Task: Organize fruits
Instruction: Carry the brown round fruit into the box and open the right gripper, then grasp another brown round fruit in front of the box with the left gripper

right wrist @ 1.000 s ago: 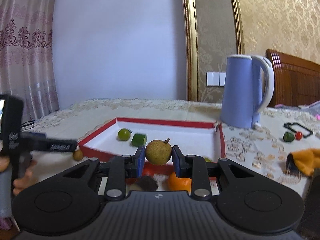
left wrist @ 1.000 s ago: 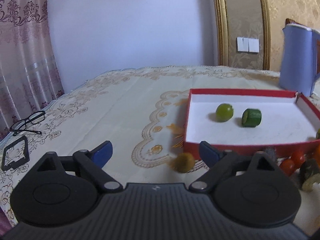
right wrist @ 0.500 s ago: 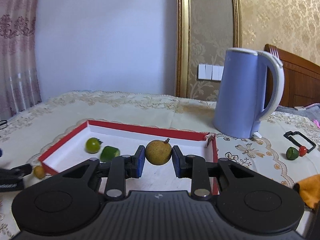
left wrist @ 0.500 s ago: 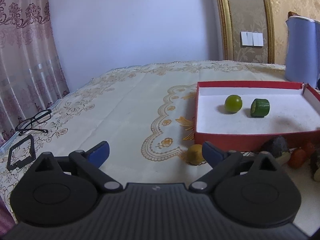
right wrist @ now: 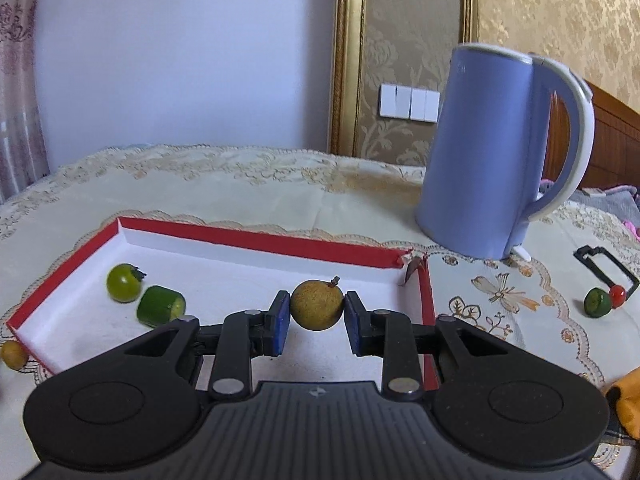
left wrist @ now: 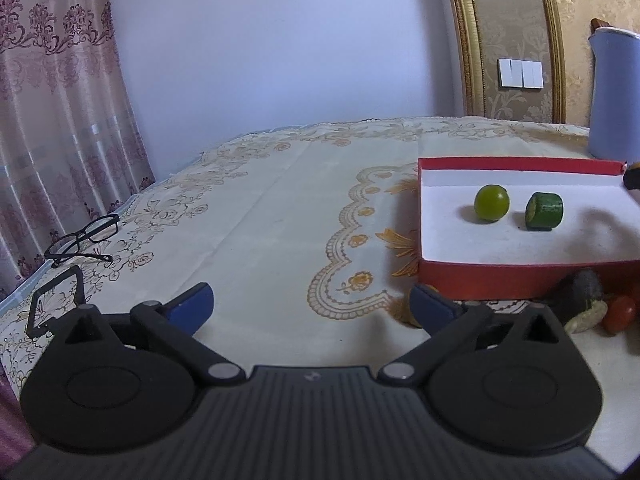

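My right gripper (right wrist: pixel 316 317) is shut on a round yellow-brown fruit (right wrist: pixel 317 310) with a short stem, held over the right part of the red box (right wrist: pixel 256 236) with its white inside. A green round fruit (right wrist: pixel 123 282) and a green cucumber piece (right wrist: pixel 161 306) lie in the box's left part; both also show in the left wrist view (left wrist: pixel 491 203) (left wrist: pixel 544 212). My left gripper (left wrist: pixel 310 306) is open and empty above the tablecloth, left of the box (left wrist: pixel 480 278). A small yellow fruit (right wrist: pixel 14 354) lies outside the box's near left corner.
A blue kettle (right wrist: pixel 496 152) stands behind the box on the right. A green and a red fruit (right wrist: pixel 597 301) lie by a black frame (right wrist: pixel 604 266) at far right. Glasses (left wrist: pixel 82 238) lie at the table's left edge. Dark and red produce (left wrist: pixel 588 300) sits in front of the box.
My right gripper has carried the yellow-brown fruit forward and now holds it over the box. My left gripper has drifted left and back; the small yellow fruit is now behind its right finger.
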`<state>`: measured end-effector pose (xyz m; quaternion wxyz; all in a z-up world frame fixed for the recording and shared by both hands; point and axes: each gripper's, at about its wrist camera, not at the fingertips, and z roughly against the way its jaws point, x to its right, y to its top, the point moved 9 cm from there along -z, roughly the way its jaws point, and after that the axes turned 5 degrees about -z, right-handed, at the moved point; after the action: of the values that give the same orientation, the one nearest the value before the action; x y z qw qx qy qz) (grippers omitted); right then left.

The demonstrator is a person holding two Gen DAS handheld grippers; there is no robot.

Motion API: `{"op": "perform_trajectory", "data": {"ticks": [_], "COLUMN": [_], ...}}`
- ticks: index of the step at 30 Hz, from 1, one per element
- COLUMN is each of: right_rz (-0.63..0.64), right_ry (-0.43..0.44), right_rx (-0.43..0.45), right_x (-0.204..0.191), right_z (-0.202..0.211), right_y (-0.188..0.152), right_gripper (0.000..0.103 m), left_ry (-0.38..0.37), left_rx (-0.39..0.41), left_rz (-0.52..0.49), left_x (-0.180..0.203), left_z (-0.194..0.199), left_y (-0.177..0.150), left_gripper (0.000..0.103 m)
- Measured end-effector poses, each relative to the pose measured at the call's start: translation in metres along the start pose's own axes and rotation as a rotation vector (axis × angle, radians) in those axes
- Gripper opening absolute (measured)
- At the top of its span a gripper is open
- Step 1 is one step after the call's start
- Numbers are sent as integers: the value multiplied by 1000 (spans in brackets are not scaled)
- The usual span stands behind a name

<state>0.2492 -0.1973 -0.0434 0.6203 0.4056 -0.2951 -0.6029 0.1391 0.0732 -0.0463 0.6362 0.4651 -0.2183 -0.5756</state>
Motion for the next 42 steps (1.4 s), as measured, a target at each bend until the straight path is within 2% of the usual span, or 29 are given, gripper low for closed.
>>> {"op": "perform_trajectory", "data": {"ticks": [7,18,24,31,32,35,39,41,42], "right_rz": [-5,-16,-13,-12,-13,-17,-25,-54,-72], "right_ry": [-6,-5,18,68,76,91,101,114,119], "right_rx": [-31,-26,8,94,109,160,208,219,228], "right_x": [1,1,-1,-8,-9,-12,-17,-16,-15], "right_z": [-8,-5,15,65,74,98,125,136,142], "right_y": [-5,-5,-6,-10,-12,-20,-33,-40,-44], "right_gripper": [28,28,29,30,34,59,60,61,67], "left_ry": [1,14,21,24,25,26,13,-38,-67], "left_rx": [-3,-8,-8,-10,-11,-16,-18,1,9], "left_rz": [-8,-18,-30,-39,-41,-47,-37,-34,-37], "left_x": [0,-2,0,2,2,4,2,0,0], "left_z": [0,0,1,3,3,3,6,12,14], "left_y": [0,-1,-2,-2,-3,-4,-8,-11,-13], "left_gripper": [103,103,103,103,103,103,103,103,103]}}
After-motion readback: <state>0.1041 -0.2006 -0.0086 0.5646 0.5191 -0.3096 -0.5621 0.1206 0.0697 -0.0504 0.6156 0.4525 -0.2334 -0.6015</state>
